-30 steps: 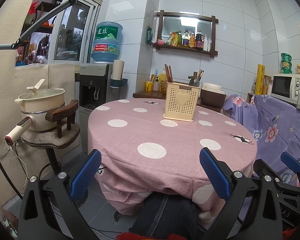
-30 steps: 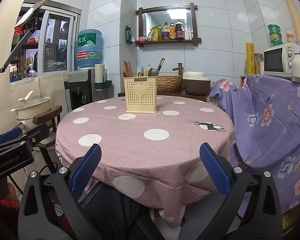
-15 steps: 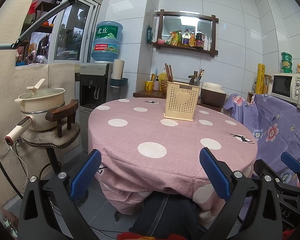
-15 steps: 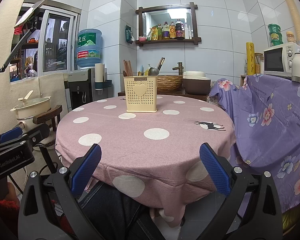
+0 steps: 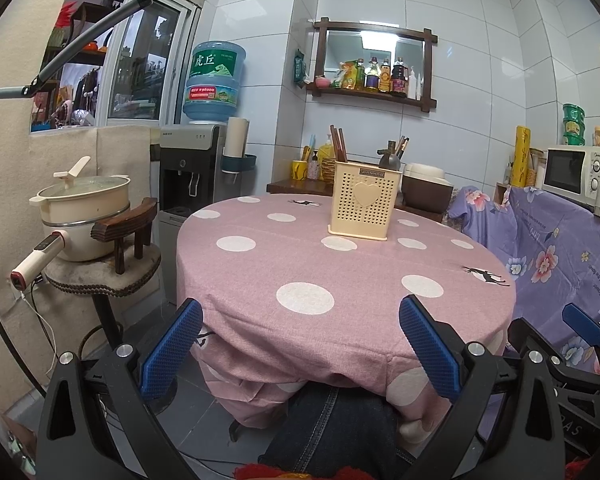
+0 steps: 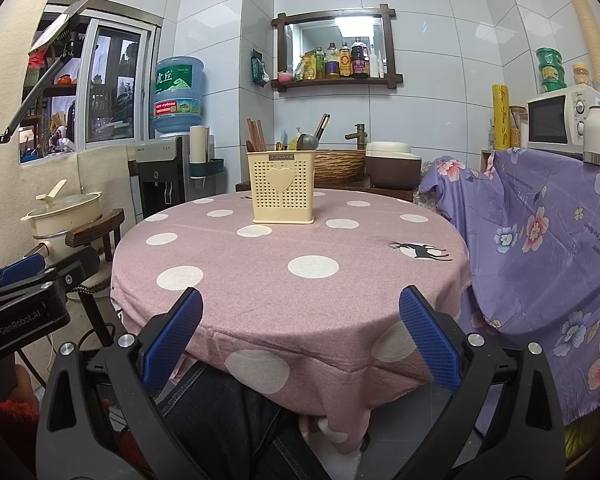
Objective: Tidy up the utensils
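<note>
White-tiled kitchen walls back a round surface (image 5: pixel 340 272) under a pink dotted cloth. At far left a cream pot (image 5: pixel 85 216) sits on a stool, with a water dispenser (image 5: pixel 196 168) behind it. On the far side of the surface, about centre, a cream holder (image 5: pixel 365 205) with a heart stands upright, with chopsticks (image 5: pixel 339 148) and a ladle (image 6: pixel 309 142) sticking up from it. At right a microwave (image 5: pixel 572 170) rests above a purple floral cover. Near the front edge, the left claw (image 5: pixel 300 354) is spread wide and empty; the right claw (image 6: pixel 300 346) is likewise wide and empty, both well apart from the holder.
</note>
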A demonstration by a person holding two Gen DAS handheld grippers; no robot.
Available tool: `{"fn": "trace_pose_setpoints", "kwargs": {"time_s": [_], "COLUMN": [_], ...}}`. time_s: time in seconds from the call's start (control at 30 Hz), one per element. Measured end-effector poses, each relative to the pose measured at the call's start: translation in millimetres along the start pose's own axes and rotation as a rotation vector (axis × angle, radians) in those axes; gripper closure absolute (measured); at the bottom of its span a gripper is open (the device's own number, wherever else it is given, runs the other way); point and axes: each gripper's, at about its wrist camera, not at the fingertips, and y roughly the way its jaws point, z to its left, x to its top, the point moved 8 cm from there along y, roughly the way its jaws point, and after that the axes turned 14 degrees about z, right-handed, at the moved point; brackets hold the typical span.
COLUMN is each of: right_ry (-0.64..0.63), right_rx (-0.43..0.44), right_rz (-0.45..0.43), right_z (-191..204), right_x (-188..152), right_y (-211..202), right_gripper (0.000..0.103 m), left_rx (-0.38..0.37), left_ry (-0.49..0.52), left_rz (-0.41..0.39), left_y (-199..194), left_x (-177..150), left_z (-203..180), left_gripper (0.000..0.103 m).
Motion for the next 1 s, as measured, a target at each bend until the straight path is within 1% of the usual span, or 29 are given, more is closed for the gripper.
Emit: {"fn": "trace_pose_setpoints", "kwargs": {"time_s": [1.0], "right_ry": [-0.001], "right_rx": [-0.001], "right_rz": [0.002], "right_z": [-0.2], "right_x": [-0.5], "right_y": [0.1], "right_gripper": [0.006], "left_rx": [0.000], "left_ry": [0.002], "left_rz": [0.004], "left_y": [-0.1], "left_x": [-0.4], "left_z": [-0.5], "left_gripper": [0.005]}}
